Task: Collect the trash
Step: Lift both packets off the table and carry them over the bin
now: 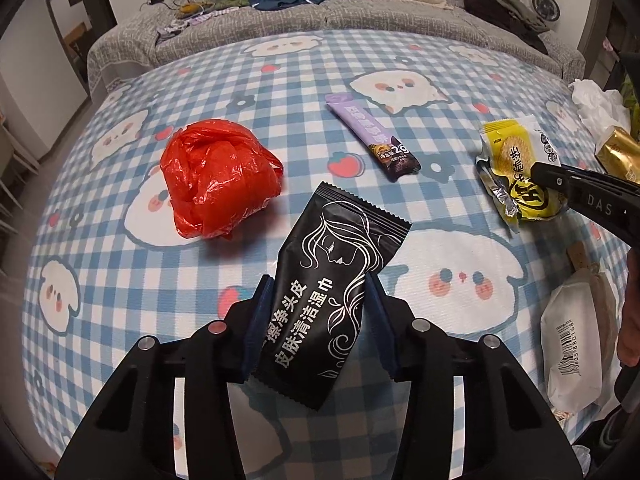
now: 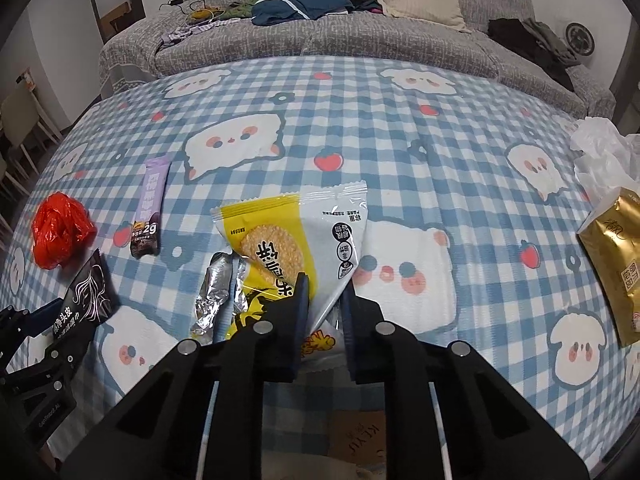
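Observation:
My left gripper (image 1: 320,292) is shut on a black wet-wipe packet (image 1: 332,280) and holds it above the checked tablecloth (image 1: 280,92). My right gripper (image 2: 325,286) is shut on a yellow and white rice-cracker wrapper (image 2: 292,236) with crumpled silver foil (image 2: 214,296) beside it. That wrapper (image 1: 516,160) and the right gripper's finger also show at the right of the left wrist view. The black packet (image 2: 86,292) shows at the left of the right wrist view. A crumpled red plastic bag (image 1: 218,178) and a purple snack-bar wrapper (image 1: 372,136) lie on the cloth.
A gold tissue pack (image 2: 616,252) and a white crumpled bag (image 2: 600,152) sit at the right edge. A white ice-cream wrapper with a stick (image 1: 576,332) lies at the near right. A grey sofa (image 2: 360,40) with clothes stands behind the table.

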Motion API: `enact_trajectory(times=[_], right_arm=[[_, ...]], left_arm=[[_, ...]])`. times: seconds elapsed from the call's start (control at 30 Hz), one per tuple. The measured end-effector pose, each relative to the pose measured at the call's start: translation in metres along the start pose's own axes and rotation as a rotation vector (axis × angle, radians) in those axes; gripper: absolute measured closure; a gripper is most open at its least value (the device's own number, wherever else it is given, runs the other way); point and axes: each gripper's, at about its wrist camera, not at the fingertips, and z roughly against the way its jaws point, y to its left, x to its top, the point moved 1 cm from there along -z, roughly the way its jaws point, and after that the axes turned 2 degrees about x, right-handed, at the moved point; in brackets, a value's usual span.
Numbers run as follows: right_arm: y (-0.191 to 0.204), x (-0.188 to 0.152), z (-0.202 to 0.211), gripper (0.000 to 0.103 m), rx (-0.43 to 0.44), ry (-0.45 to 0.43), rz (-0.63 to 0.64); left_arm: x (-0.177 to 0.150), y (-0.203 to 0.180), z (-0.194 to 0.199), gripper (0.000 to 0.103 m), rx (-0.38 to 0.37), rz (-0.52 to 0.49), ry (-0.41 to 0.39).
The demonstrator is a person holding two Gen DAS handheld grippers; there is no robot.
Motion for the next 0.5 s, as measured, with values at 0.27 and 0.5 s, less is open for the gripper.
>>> enact_trajectory(times=[0.27,0.5], right_arm=[[-0.005,-0.003,0.017,0.090,0.000,-0.015,-0.009],[-0.002,-0.010,0.033,0.090,0.000,-0.030,-0.011]], left_arm=[[-0.002,0.004,0.007,0.060,-0.011,0.018,-0.003],[-0.005,0.004,0.018,0.060,-0.017,0.024,-0.013]])
